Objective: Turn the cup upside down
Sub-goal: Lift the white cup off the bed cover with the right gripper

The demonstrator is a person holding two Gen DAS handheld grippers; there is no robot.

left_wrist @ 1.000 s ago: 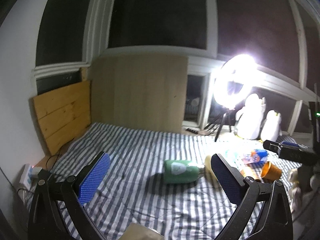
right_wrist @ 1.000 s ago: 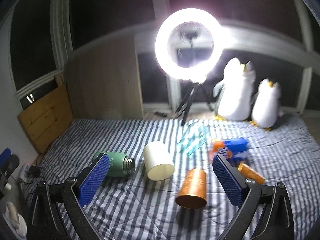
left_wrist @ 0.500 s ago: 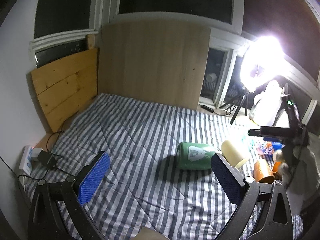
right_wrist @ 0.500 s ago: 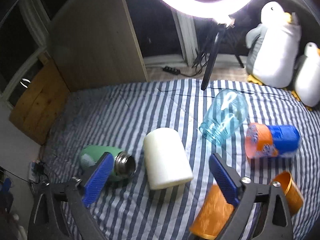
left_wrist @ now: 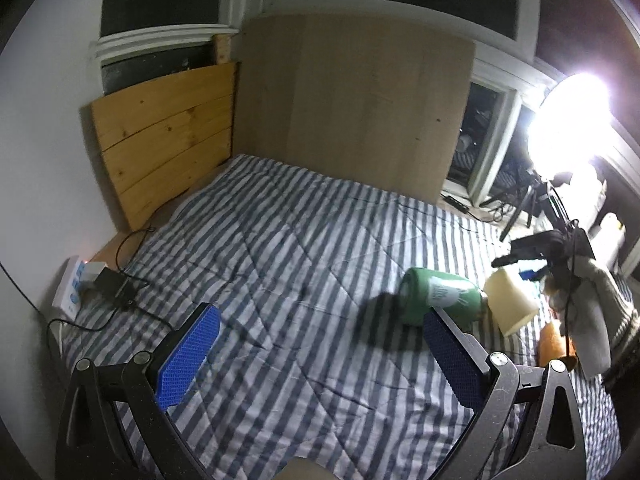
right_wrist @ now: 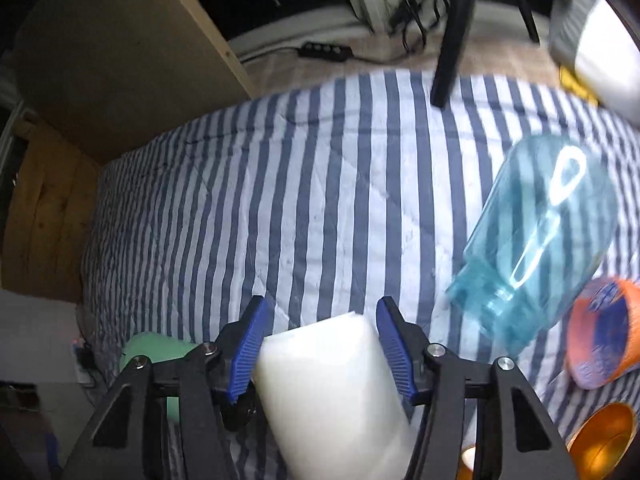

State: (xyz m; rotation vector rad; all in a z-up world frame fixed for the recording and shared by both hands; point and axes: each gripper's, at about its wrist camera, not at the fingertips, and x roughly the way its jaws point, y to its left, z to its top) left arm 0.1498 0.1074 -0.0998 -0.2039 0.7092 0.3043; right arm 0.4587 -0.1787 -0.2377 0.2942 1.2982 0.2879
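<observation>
A white cup (right_wrist: 332, 392) lies on its side on the striped bedcover (right_wrist: 320, 200). My right gripper (right_wrist: 320, 352) has its blue pads on both sides of the cup and is shut on it. In the left wrist view the white cup (left_wrist: 510, 306) lies at the right next to a green bottle (left_wrist: 436, 296), with the right gripper (left_wrist: 540, 254) above it. My left gripper (left_wrist: 320, 354) is open and empty, low over the bedcover, left of the bottle.
A clear blue cup (right_wrist: 536, 240), an orange-and-blue cup (right_wrist: 604, 340) and an orange cup (right_wrist: 600, 440) lie to the right. The green bottle (right_wrist: 156, 356) lies left of the white cup. A ring light (left_wrist: 568, 120), wooden boards (left_wrist: 168, 136) and a power strip (left_wrist: 76, 288) line the edges.
My right gripper moved down and forward onto the white cup and closed on its sides. My left gripper tilted down a little and stayed open.
</observation>
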